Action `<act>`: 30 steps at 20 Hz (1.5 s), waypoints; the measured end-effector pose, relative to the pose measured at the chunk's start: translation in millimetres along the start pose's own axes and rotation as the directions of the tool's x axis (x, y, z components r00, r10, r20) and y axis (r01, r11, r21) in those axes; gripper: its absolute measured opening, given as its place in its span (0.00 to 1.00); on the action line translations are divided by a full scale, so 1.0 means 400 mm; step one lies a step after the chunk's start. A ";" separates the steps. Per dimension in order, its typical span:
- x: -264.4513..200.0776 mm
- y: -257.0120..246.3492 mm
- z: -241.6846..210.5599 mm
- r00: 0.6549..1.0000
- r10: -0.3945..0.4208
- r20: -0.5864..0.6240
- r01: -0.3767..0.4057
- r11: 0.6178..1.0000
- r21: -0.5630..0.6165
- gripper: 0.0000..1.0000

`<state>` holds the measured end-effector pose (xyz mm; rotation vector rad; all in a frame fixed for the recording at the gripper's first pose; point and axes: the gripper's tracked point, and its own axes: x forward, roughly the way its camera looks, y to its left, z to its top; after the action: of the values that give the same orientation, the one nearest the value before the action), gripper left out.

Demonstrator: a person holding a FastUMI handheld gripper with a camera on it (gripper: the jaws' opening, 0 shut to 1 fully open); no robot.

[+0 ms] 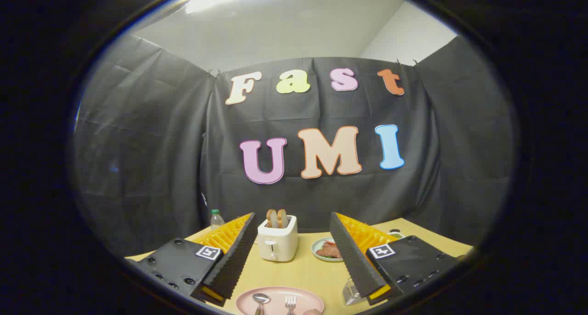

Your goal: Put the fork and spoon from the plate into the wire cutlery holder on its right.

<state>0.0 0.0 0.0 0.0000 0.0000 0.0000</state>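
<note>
Fork and spoon side by side on pink plate, low between the spread, empty gripper fingers. Best dipped steeply, closing across one handle. Wire cutlery holder just right of plate. Beyond: toaster, food dish, bottle on desk; nothing blocking.

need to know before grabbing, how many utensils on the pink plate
2: a spoon and a fork, side by side on the pink plate, between the open gripper fingers. Handles cut off.
</note>
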 end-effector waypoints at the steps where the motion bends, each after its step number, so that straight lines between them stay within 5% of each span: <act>1: 0.000 0.000 -0.006 1.000 0.000 -0.003 0.000 1.000 -0.003 1.00; 18: 0.037 0.016 -0.016 1.000 0.027 -0.005 -0.027 1.000 -0.002 1.00; 30: 0.027 -0.013 -0.216 0.973 0.019 -0.230 -0.022 1.000 -0.009 1.00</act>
<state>11.0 -5.1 -86.4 -0.0113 0.2319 0.0209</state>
